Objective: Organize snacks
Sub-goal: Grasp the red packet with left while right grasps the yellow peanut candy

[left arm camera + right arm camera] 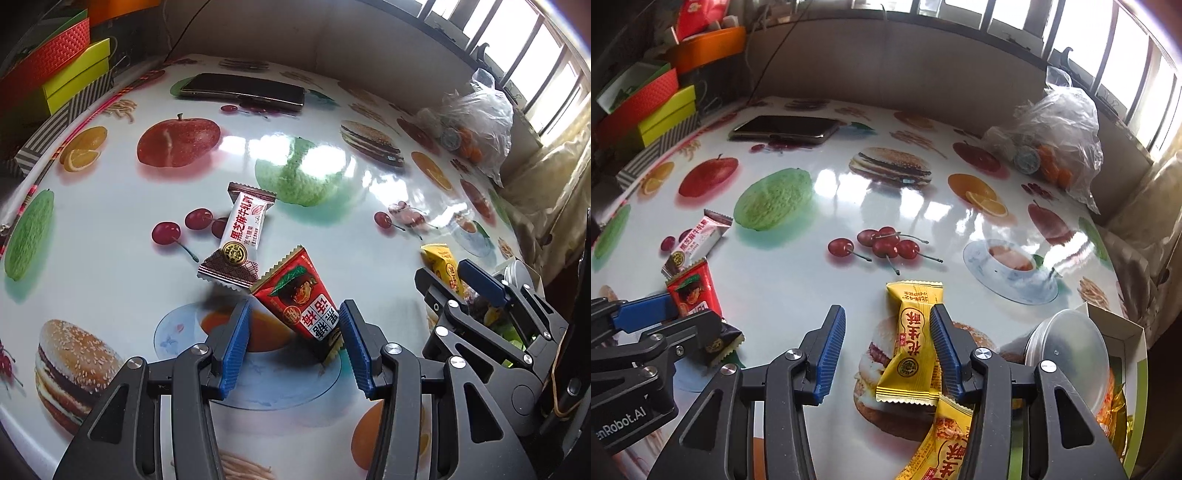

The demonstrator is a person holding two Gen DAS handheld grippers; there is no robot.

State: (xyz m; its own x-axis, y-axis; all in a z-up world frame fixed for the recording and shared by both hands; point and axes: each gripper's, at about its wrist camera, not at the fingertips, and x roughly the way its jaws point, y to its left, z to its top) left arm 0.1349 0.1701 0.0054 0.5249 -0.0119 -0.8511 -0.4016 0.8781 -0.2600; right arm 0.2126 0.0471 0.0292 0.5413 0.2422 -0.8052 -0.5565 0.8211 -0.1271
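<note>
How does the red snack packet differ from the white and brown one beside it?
The red packet lies between the left gripper's open jaws; the white and brown packet lies beyond them. The red one shows a cartoon face, the white one bold black characters. Both have crimped ends and rest on the table.

Wrapped snacks on the surface: four.
- red packet, one, at 6 o'clock in the left view;
- white-and-brown candy bar, one;
- yellow packets, two.

Phone, one, at 11 o'clock. Plastic bag, one, at 2 o'clock.
</note>
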